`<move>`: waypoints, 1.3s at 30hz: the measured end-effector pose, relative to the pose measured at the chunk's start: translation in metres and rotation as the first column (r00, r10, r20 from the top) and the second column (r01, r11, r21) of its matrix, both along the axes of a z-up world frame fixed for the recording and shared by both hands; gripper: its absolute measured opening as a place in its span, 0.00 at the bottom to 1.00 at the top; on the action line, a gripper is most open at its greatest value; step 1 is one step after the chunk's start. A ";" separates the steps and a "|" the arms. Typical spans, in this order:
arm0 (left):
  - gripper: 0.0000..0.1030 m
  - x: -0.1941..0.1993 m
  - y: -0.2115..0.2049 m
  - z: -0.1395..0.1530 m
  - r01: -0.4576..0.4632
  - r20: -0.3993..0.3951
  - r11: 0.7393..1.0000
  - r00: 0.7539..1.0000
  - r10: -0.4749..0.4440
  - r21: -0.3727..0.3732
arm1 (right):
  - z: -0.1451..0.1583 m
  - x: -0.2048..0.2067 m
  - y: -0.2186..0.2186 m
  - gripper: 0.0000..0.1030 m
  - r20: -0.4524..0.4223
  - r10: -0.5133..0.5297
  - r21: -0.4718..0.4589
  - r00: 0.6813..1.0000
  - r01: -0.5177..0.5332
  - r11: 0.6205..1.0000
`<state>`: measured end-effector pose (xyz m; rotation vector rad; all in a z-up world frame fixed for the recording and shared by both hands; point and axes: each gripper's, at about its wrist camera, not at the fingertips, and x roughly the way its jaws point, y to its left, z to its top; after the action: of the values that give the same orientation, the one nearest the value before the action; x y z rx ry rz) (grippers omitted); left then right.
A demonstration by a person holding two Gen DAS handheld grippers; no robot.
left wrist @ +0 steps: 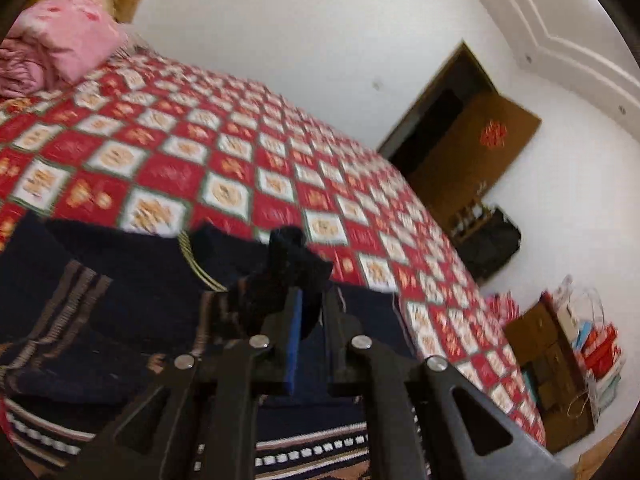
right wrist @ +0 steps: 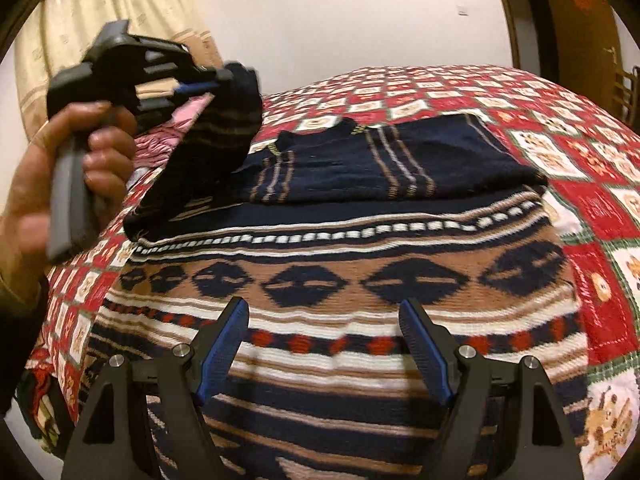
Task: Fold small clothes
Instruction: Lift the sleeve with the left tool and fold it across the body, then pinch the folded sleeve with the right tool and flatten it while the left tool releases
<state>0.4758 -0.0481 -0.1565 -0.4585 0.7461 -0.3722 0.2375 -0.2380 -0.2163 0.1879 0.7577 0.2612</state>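
A patterned knit sweater (right wrist: pixel 340 280) is laid flat on the bed, filling the right wrist view from its centre down to six o'clock. Its far sleeve is already folded across the navy upper body, toward one o'clock. The near sleeve (right wrist: pixel 208 152) is lifted off the bed at ten o'clock, its cuff pinched in the left gripper (right wrist: pixel 234 76), whose jaws are clamped shut on the knit. That gripper is held in a hand (right wrist: pixel 60 152) at nine o'clock. In the left wrist view, the same cuff (left wrist: pixel 286 264) is seen bunched between the pads at six o'clock. The right gripper (right wrist: pixel 324 344) hangs over the hem at six o'clock, its jaws spread wide, with nothing between them.

The sleeve fold appears to be in hand. The raised sleeve would next need to be carried across the chest toward two o'clock, laid flat and released. A red checked bedspread (right wrist: pixel 592 208) lies beneath, with a pink pillow (left wrist: pixel 68 36) at eleven o'clock.
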 end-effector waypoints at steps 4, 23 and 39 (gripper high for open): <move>0.29 -0.016 -0.020 0.008 0.101 0.023 0.994 0.994 -0.102 0.032 | 0.000 0.002 -0.009 0.76 -0.012 -0.015 0.006 1.000 0.015 1.000; 0.95 -0.098 0.211 -0.037 -0.350 0.034 0.851 0.930 0.367 0.391 | 0.007 0.165 0.002 0.76 -0.290 0.030 0.354 0.956 0.078 0.932; 0.95 -0.092 0.211 -0.067 -0.318 -0.009 0.864 0.937 0.349 0.390 | -0.013 0.197 0.049 0.16 -0.349 0.007 0.277 0.937 0.095 0.956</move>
<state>0.3843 0.1630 -0.2231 -0.2230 0.7784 0.1229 0.4350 -0.1886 -0.2294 0.5406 1.0633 0.2998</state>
